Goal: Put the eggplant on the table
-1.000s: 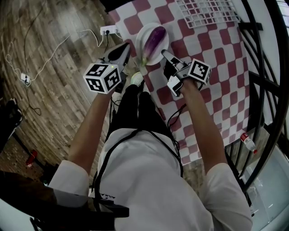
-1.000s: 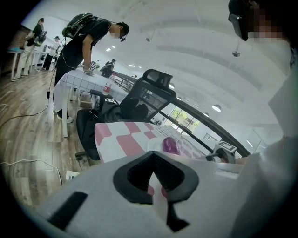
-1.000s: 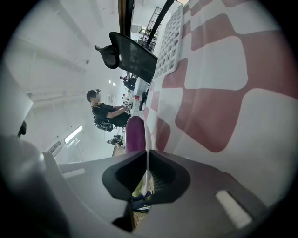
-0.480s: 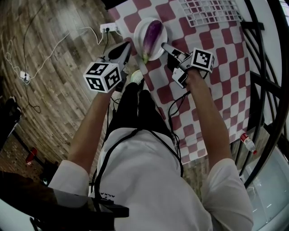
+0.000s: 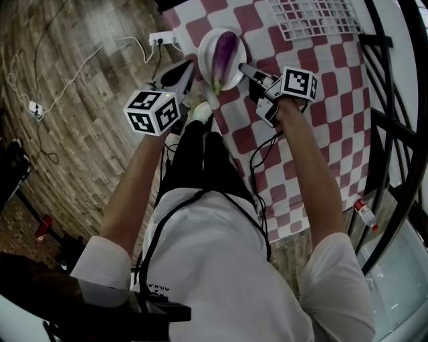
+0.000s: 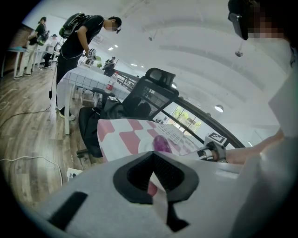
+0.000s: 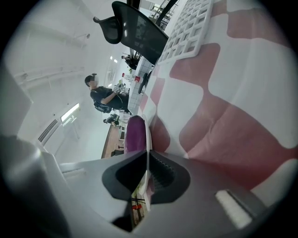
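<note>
Red-and-white checked cloth covers the bench (image 5: pixel 321 127), and all the action is at its near corner. Right gripper (image 7: pixel 148 173): jaws closed onto the thin white rim of the plate (image 7: pixel 147 132), pinching it edge-on. Just beyond the jaw tips lies the eggplant (image 7: pixel 135 135), purple and glossy, stretched lengthwise on that plate, so it is on the plate and not on the cloth. From the head view, its green stem end sits at the rim nearest the person.

Over to the left gripper (image 6: pixel 153 179): jaws pressed together with nothing between them. It is held beside the bench's edge above the wooden floor (image 5: pixel 80 133), tips aimed toward the plate and apart from it.

Further out, a white wire rack (image 5: pixel 311 17) lies flat on the cloth at the far end, well apart from the plate. A white power strip (image 5: pixel 164 45) with its cord rests on the floor near the bench corner. A black mesh office chair (image 6: pixel 153 90) stands past the bench, and other people stand at tables across the room.
</note>
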A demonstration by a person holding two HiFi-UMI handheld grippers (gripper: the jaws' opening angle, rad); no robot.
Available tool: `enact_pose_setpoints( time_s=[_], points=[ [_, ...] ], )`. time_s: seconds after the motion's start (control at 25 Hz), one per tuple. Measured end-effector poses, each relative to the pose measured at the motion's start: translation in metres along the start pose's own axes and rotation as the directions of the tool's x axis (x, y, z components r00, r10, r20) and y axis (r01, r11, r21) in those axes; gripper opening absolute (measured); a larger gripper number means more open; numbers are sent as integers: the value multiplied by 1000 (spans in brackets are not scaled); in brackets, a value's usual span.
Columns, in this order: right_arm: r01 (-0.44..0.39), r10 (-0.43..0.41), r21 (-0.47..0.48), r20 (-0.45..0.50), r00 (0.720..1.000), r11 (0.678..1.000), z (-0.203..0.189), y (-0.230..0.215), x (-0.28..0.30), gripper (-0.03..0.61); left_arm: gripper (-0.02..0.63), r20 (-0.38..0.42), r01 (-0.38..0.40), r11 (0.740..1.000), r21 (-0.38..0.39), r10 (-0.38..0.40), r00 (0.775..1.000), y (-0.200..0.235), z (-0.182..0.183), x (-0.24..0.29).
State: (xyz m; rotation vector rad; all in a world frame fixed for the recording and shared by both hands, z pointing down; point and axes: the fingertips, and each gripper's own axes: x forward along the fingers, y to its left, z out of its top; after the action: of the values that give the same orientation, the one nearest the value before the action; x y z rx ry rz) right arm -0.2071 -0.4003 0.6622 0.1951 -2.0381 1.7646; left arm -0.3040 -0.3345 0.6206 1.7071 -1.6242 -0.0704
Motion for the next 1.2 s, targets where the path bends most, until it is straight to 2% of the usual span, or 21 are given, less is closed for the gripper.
enact_pose_setpoints(
  time_s=[0.36, 0.88, 1.2],
  points=[
    [93, -94, -29, -8, 996, 995, 0, -5, 1, 29, 0, 1, 14, 1000, 4, -14, 1000, -9, 2, 1],
    [168, -167, -41, 38, 985, 985, 0, -12, -1, 44, 0, 4, 26, 999, 33, -26, 1000, -20, 10, -7],
    [191, -187, -44, 89, 978, 981, 3, -10, -7, 118, 0, 10, 36, 998, 56, -36, 999, -35, 15, -12]
  ],
)
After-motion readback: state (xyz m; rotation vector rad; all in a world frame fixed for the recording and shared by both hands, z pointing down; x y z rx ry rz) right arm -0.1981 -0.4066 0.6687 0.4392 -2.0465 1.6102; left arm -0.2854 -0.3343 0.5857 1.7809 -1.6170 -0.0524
